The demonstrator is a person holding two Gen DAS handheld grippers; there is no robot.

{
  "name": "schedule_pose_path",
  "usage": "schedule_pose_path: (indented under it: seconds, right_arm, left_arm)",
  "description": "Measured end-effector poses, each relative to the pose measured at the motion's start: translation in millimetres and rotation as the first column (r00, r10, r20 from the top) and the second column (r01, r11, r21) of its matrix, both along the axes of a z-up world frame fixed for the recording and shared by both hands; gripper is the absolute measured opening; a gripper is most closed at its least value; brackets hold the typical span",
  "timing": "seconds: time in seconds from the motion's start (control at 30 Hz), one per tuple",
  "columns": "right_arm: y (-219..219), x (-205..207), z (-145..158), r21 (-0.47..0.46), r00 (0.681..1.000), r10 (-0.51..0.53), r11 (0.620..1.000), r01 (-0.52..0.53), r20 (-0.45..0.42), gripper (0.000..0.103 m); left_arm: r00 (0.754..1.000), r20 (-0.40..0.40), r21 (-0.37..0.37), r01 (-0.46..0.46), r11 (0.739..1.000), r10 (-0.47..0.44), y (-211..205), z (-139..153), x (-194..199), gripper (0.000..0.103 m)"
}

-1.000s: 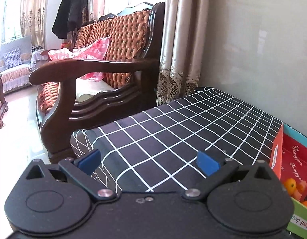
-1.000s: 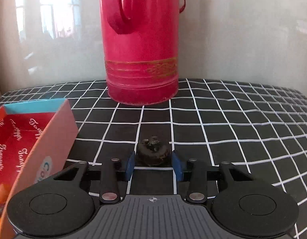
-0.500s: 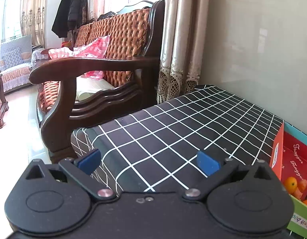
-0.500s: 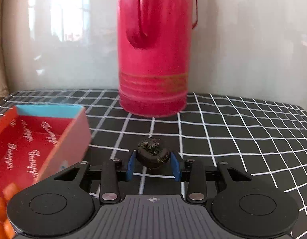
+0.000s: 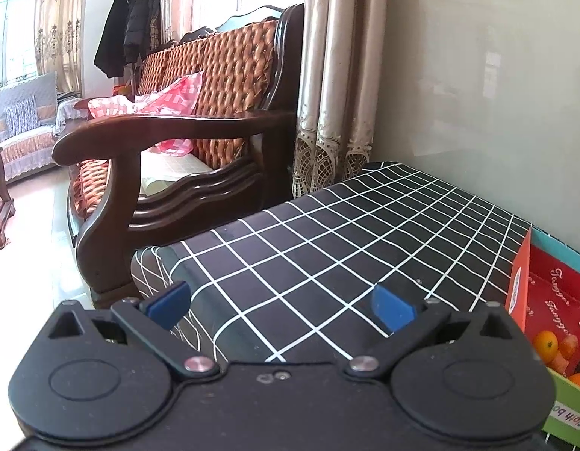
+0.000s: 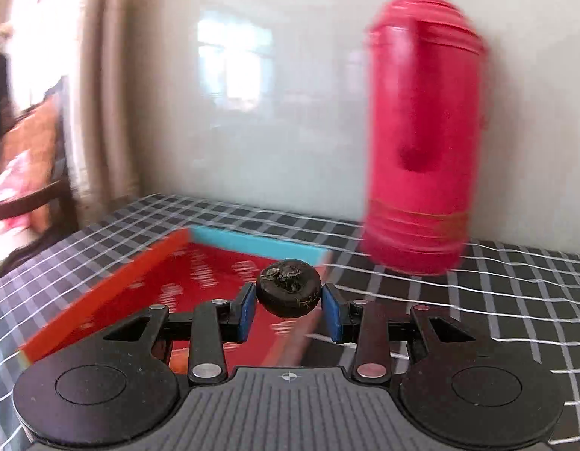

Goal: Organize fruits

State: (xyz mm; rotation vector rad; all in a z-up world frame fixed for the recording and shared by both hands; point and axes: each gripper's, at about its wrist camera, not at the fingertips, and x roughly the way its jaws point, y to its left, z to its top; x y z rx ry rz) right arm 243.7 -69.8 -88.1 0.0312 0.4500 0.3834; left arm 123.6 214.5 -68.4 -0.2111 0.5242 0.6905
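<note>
While your right gripper (image 6: 288,302) squeezes the dark fruit (image 6: 288,287), the red box (image 6: 139,285) lies at ten o'clock beneath it; your left gripper (image 5: 278,302) gapes empty, farther off.

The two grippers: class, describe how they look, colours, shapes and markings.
The left gripper and the right gripper are black with blue pads, round discs at both sides and silver rivets on the linkage. The right one has a grey ribbed plate with a small crosshair mark.
</note>
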Motion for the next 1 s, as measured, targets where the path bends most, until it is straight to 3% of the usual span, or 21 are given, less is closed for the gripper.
schedule_pose_path:
  seconds: [0.23, 0.3, 0.33, 0.37, 0.6, 0.73, 0.9, 1.0]
  right_arm:
    - [26.5, -8.6, -9.4, -0.056, 0.998, 0.062, 0.996, -0.063, -0.02, 0.04]
    - [25.7, -8.0, -9.7, -0.051, 0.999, 0.049, 0.997, -0.049, -0.018, 0.06]
    - [23.1, -10.5, -8.0, -0.042, 1.0, 0.029, 0.999, -0.029, -0.004, 0.078]
    - [17.5, -13.5, -6.7, -0.035, 1.0, 0.011, 0.999, -0.01, 0.012, 0.084]
    - [-8.6, -41.3, 17.2, -0.001, 0.999, -0.052, 0.999, 0.052, 0.004, 0.084]
    - [-34.1, -83.9, 29.8, 0.002, 0.99, -0.138, 0.99, 0.139, -0.024, 0.103]
    - [-61.7, -136.7, 46.8, -0.044, 0.972, -0.207, 0.978, 0.203, -0.108, 0.103]
    - [-77.1, -170.5, 59.1, 0.002, 0.957, -0.241, 0.97, 0.245, -0.163, 0.103]
  left_arm:
    - [1.0, -0.002, 0.005, 0.019, 1.0, -0.019, -2.7, 1.0, 1.9, 0.097]
    - [1.0, -0.001, 0.006, 0.025, 1.0, -0.025, -3.7, 1.6, 2.6, 0.097]
    - [1.0, 0.001, 0.005, 0.03, 1.0, -0.03, -4.7, 2.1, 3.1, 0.097]
    - [0.999, 0.003, 0.003, 0.035, 0.999, -0.035, -5.5, 2.3, 3.9, 0.097]
    - [0.994, 0.046, 0.035, 0.098, 0.995, -0.1, -30.9, 10.9, 8.6, 0.097]
    - [0.975, 0.049, 0.045, 0.216, 0.975, -0.218, -56.5, 16.5, 9.6, 0.097]
    - [0.93, 0.043, 0.036, 0.363, 0.931, -0.365, -97.5, 36.3, -22.7, 0.097]
    - [0.899, 0.033, 0.035, 0.436, 0.899, -0.438, -122.0, 52.4, -52.6, 0.097]
